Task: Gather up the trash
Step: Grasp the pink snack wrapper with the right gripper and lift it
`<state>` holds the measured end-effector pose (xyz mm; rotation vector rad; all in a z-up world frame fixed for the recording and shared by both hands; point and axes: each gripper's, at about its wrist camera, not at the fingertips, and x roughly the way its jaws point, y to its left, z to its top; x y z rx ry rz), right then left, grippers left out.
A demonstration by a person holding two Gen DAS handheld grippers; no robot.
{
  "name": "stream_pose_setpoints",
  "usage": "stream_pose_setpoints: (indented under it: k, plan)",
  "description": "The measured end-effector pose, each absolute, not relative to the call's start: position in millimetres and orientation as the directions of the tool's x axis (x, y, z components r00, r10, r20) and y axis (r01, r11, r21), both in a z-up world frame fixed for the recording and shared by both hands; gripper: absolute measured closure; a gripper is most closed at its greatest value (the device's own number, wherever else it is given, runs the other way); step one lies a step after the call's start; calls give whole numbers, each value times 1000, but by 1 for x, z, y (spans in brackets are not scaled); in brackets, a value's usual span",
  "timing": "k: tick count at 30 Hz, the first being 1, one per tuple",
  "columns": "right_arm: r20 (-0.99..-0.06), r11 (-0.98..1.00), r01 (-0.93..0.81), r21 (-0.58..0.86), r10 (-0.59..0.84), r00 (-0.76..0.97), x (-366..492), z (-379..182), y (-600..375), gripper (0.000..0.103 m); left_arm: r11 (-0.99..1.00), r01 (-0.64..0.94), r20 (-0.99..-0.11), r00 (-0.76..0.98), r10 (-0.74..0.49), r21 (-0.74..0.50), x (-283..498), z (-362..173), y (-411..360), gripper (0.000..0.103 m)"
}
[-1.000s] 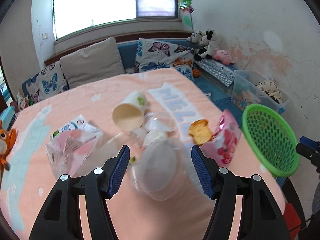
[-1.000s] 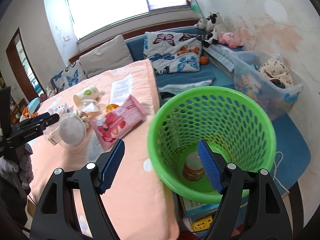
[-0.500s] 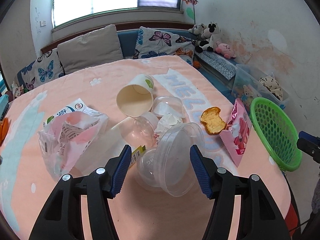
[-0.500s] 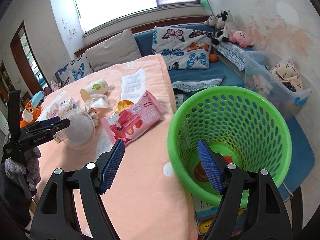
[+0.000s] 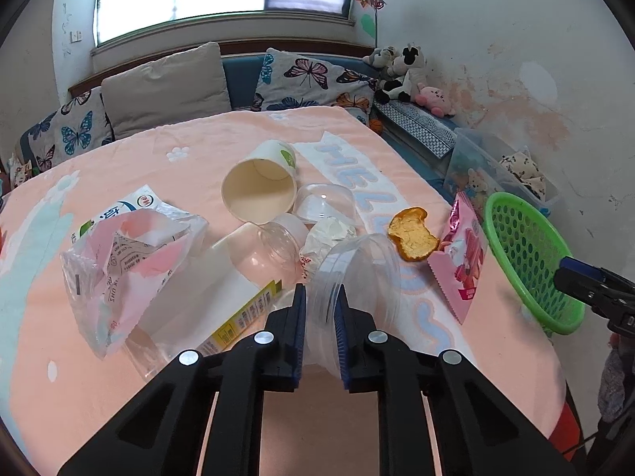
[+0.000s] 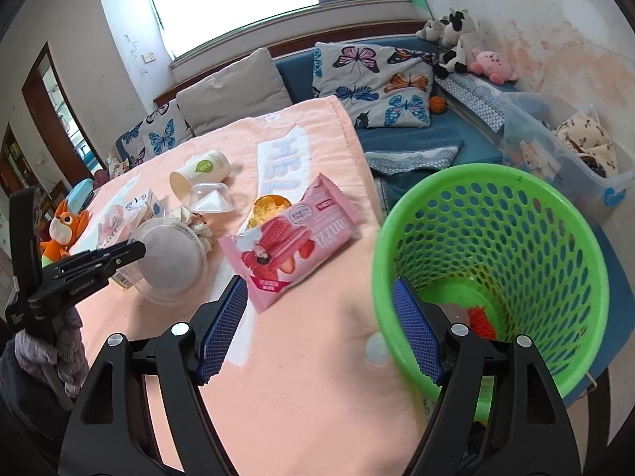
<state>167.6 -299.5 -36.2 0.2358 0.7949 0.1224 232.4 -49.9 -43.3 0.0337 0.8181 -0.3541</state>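
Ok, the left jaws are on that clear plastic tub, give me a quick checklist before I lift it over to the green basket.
1. Left gripper jaws, which have just been closing, pinch the clear tub wall: ok.
2. Grip firm enough to lift: cannot tell.
3. Clear bottle lying against the tub's left side may drag along: not ok.
4. Green basket mouth unobstructed: ok.
5. Right gripper open, holding nothing: ok.

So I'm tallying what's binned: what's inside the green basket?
In the green basket, an orange-red piece and something greyish lie at the bottom; the right tool's finger covers part.
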Motion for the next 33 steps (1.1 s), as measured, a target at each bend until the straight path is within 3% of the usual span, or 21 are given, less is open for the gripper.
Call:
stream_pose_setpoints:
  k: [12, 23, 33]
  plan:
    - [-704, 922, 6, 388, 292, 647, 207, -45, -291, 28, 933, 333, -673, 661, -333, -134, 209, -22, -36, 94]
    - [-708, 809, 170, 563, 366, 604, 254, -63, -308, 28, 932, 330, -626, 698, -346, -148, 197, -1, -13, 94]
    - [-763, 784, 300, 543, 312, 566, 269, -77, -313, 28, 930, 326, -615, 702, -358, -168, 195, 1, 1, 94]
